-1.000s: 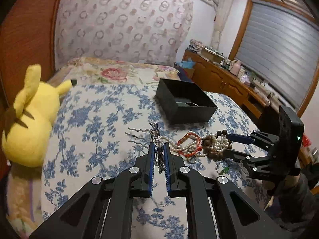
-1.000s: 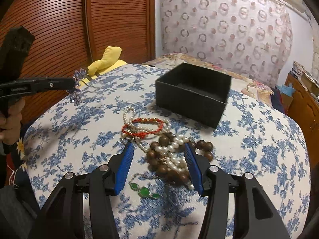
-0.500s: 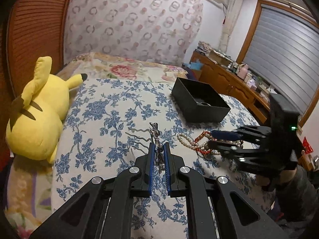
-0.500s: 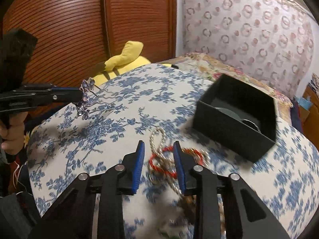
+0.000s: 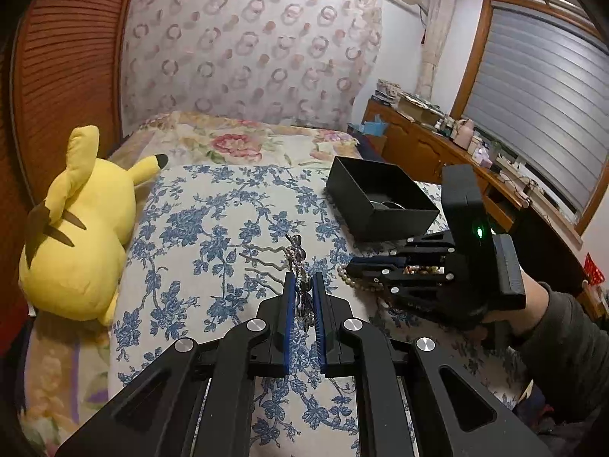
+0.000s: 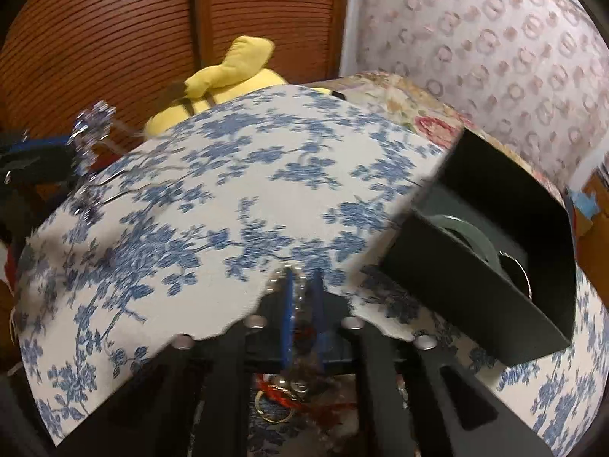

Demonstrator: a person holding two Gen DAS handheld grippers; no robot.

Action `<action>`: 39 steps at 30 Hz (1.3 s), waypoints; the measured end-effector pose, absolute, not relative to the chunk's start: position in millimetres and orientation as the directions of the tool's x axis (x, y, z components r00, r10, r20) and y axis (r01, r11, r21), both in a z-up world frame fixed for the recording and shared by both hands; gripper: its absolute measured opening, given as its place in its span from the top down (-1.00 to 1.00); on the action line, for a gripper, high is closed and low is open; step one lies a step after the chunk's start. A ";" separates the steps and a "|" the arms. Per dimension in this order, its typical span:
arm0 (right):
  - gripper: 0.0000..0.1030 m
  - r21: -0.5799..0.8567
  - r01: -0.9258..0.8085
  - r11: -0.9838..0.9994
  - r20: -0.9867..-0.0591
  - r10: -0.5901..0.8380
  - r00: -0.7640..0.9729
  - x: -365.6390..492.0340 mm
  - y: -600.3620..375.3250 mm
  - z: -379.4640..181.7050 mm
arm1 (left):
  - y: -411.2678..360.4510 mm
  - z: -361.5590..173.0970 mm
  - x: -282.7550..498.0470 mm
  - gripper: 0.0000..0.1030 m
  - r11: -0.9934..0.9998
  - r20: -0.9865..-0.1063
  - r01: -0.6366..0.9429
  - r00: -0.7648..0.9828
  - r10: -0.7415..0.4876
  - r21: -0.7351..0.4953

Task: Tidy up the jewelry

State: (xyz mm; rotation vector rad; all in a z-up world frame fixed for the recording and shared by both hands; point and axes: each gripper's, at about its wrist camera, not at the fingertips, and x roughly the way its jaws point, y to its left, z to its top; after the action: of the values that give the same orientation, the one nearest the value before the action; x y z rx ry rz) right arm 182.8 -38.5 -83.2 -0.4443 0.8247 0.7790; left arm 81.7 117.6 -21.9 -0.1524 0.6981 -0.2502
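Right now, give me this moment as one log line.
left gripper: shut on hair comb | right gripper: shut on pearl necklace | black box: open, on bed

The right gripper (image 6: 302, 297) has its jaws drawn close on a pearl strand (image 6: 295, 297) over the floral bedspread (image 6: 213, 198). The black box (image 6: 491, 251) sits at right, holding a green bangle (image 6: 470, 238). A silver hair comb (image 6: 89, 141) shows at far left; the view is motion-blurred.

Patterned curtain (image 5: 247, 49) behind bed (image 5: 213, 205), shuttered window (image 5: 548, 114) over wooden dresser (image 5: 415, 148).
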 end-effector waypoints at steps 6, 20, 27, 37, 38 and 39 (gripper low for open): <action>0.91 0.024 -0.766 0.642 -0.738 0.528 0.420 175.0 -60.4 -56.0 | 112.5 -14.0 81.9 0.84 0.959 -0.602 0.187 0.748 -0.280 -0.214; 0.91 -0.030 -0.711 0.702 -0.554 0.580 0.597 150.9 -130.3 54.5 | 86.4 12.9 96.7 0.84 0.950 -0.555 0.242 0.772 -0.310 -0.196; 0.91 -0.064 -0.691 0.720 -0.496 0.578 0.648 152.7 -149.7 89.6 | 69.1 22.4 110.6 0.84 0.944 -0.544 0.277 0.772 -0.329 -0.178; 0.91 -0.073 -0.672 0.737 -0.428 0.586 0.688 157.7 -168.5 119.4 | 42.6 25.9 126.7 0.84 0.935 -0.542 0.318 0.764 -0.350 -0.156; 0.91 -0.075 -0.672 0.737 -0.423 0.586 0.691 158.8 -169.4 122.2 | 41.2 26.2 128.0 0.84 0.935 -0.543 0.319 0.763 -0.350 -0.155; 0.91 -0.081 -0.668 0.739 -0.418 0.584 0.696 160.1 -169.5 125.0 | 40.2 26.7 129.1 0.84 0.935 -0.543 0.320 0.763 -0.351 -0.153</action>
State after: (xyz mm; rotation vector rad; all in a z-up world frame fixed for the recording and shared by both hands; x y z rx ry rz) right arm 160.1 -169.5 125.0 -0.2347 0.3829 0.7054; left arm 129.1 40.2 26.7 -0.0525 0.6004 -0.3649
